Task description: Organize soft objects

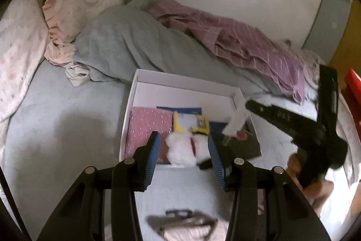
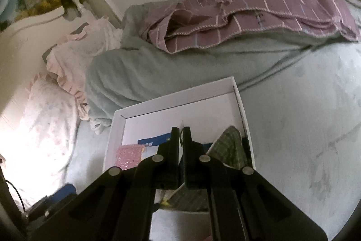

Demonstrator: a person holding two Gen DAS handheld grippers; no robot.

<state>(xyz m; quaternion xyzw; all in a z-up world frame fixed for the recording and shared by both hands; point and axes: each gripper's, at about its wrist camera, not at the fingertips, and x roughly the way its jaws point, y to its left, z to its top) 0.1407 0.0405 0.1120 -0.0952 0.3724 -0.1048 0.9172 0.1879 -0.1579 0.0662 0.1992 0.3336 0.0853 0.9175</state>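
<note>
Blue-padded left tool grips a white fluffy toy at the near edge of the white box on the bed, while the right tool pinches a thin white tag over that box.

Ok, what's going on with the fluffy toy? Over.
Left gripper around white fluffy toy above white box. Right gripper shut. Nothing blocking.

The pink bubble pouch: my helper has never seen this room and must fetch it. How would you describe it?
On the bed sits an open white box in front of the heaped blankets. The pink bubble pouch lies flat in its near left corner. It is the only pink, dimpled, shiny item there, beside a fluffy white toy.
</note>
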